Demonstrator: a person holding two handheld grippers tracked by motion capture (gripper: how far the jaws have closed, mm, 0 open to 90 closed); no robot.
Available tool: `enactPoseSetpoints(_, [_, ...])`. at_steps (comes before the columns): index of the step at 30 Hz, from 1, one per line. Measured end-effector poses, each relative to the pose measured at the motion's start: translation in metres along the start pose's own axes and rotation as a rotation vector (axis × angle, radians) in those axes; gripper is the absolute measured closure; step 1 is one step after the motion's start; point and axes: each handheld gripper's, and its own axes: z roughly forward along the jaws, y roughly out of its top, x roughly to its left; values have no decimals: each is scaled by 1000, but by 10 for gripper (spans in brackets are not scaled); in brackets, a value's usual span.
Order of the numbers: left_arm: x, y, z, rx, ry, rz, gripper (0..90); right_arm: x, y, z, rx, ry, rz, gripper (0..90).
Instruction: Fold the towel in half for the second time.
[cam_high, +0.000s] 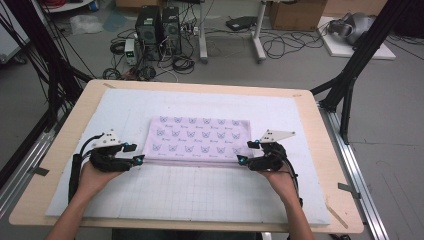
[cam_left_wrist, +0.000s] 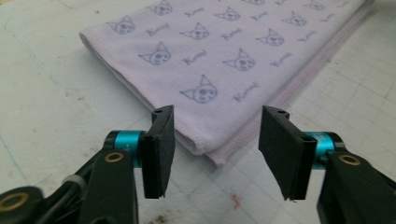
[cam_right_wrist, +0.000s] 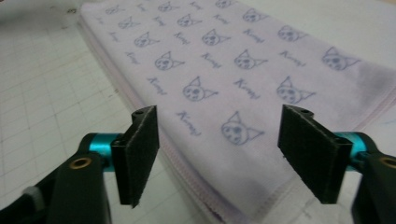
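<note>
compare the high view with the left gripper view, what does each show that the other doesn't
High view alone: the whole folded towel on the white grid mat, the right hand-held gripper at the towel's near right corner, both forearms, and the cluttered floor beyond.

Left gripper view alone: the towel's stitched hem, stacked layers and cat print close up.

Both: the left hand-held gripper, jaws apart at the towel's near left corner.

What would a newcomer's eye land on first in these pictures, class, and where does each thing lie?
First, the folded lilac towel printed with cat faces, lying flat in the middle of the white mat on the wooden table. Next, the two black claws at its near corners: the left claw and the right claw, each open, with the towel's corner just ahead of its jaws.
</note>
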Motion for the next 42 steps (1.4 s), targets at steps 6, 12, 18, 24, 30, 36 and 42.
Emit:
enactPoseSetpoints(6, [-6,-7,-4,1,-5,-4,348,11,-7,-1,-2,-20,-16,193])
enactPoseSetpoints(12, [-10,-14,-10,-6,3,-15,297,16,-13,-12,-36,-37,-13,155])
enactPoseSetpoints(18, [-16,-19,-18,-13,11,-10,273,23,-21,-22,-54,-59,-19,129])
enactPoseSetpoints(24, [-20,-23,-22,-19,17,-20,240,29,-27,-28,-70,-65,-24,124])
enactPoseSetpoints(30, [-23,-24,-27,-28,21,-22,214,35,-32,-33,-78,-63,-22,121])
enactPoseSetpoints(36, [-25,-26,-31,-31,36,-27,176,40,-35,-40,-97,-68,-16,120])
enactPoseSetpoints(42, [-27,-29,-35,-36,48,-33,143,45,-41,-46,-100,-72,-9,120])
